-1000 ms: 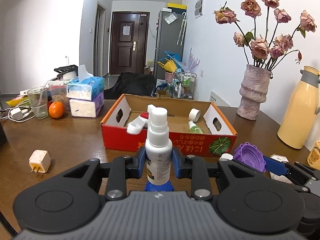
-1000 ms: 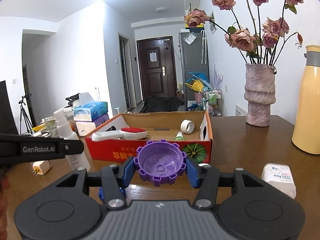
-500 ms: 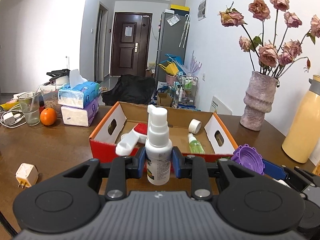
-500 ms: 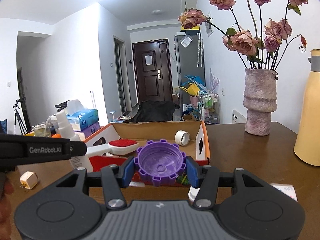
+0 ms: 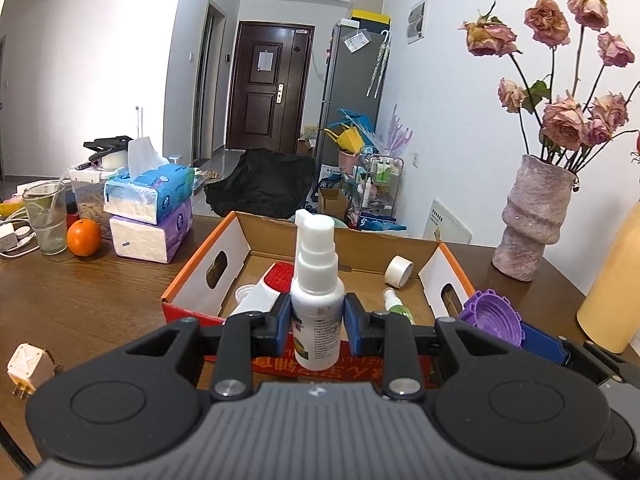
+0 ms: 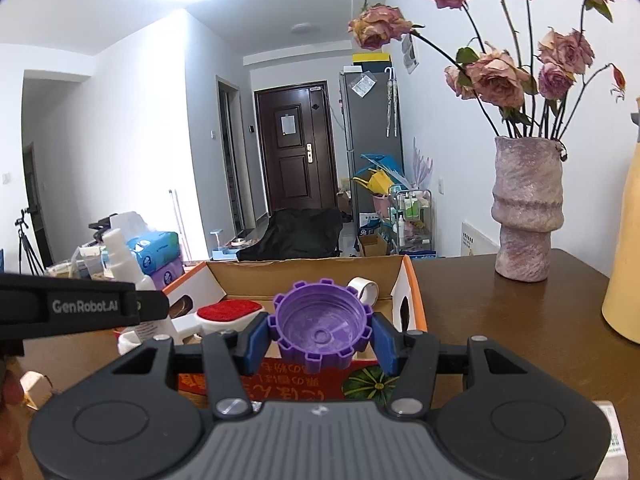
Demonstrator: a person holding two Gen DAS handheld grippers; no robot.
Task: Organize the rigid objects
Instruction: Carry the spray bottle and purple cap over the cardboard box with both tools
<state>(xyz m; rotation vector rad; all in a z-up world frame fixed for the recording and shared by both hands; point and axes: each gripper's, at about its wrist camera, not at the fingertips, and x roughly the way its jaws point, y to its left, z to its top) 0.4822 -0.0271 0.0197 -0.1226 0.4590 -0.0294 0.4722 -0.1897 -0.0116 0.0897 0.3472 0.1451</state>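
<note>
My left gripper [image 5: 317,322] is shut on a white spray bottle [image 5: 317,300], held upright just before the near wall of an open cardboard box [image 5: 224,232]. To its right, my right gripper [image 6: 320,334] is shut on a purple toothed cap [image 6: 320,326], also at the box's near wall. In the left wrist view the cap [image 5: 494,320] shows at the right; in the right wrist view the bottle [image 6: 120,260] shows at the left. Inside the box lie a white brush with a red pad [image 5: 280,276], a tape roll [image 5: 399,271] and a small green bottle [image 5: 394,304].
On the wooden table stand a vase of dried roses [image 5: 534,216], a yellow flask [image 5: 612,292], stacked tissue packs [image 5: 150,216], an orange [image 5: 83,237], a glass [image 5: 44,216] and a white plug adapter [image 5: 28,366]. A white packet [image 6: 612,440] lies near the right gripper.
Both grippers have moved forward toward the box with their loads; the box now looks larger and closer, and its inside shows more. Neither grip has changed.
</note>
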